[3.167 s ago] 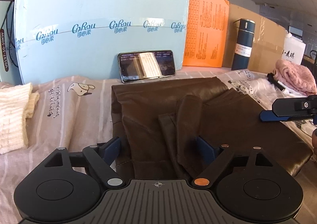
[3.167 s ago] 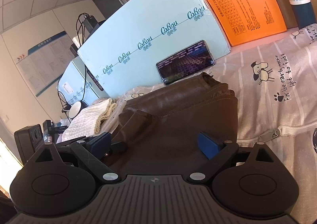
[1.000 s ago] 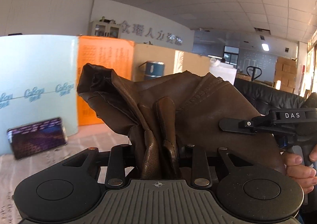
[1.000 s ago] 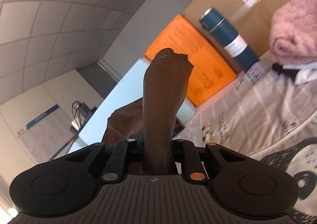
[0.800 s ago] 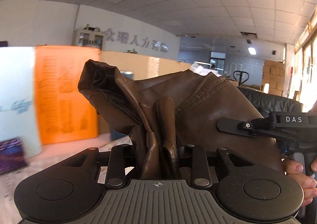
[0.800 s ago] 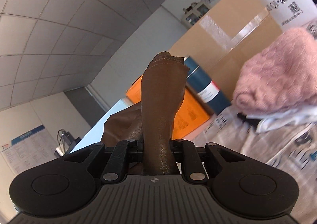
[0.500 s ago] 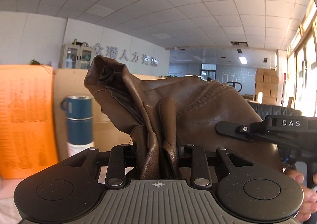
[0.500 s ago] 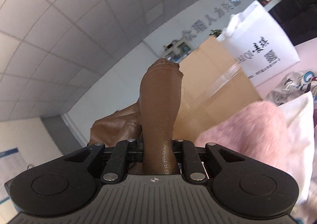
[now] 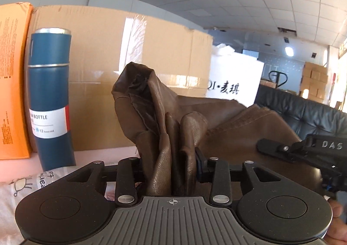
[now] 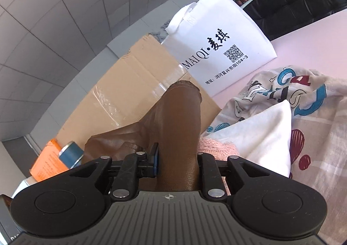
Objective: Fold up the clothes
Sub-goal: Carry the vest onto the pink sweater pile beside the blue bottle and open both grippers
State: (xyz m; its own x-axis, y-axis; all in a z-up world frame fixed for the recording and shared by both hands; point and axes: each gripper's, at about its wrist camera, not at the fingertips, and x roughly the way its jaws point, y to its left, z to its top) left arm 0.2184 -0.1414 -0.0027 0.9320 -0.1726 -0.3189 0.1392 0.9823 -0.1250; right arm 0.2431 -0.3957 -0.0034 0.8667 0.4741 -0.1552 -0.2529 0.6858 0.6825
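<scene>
Your left claw (image 9: 173, 166) pinches bunched brown leather garment (image 9: 227, 127); your right claw (image 10: 176, 162) grips another fold, both lifted before the cardboard box (image 9: 121, 54).

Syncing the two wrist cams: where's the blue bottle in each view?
Left wrist: blue bottle stands upright at far left, between the orange board and the cardboard box.
Right wrist: only its top shows, low left, behind the brown garment.
Shared landmark: the white bag with black lettering.
</scene>
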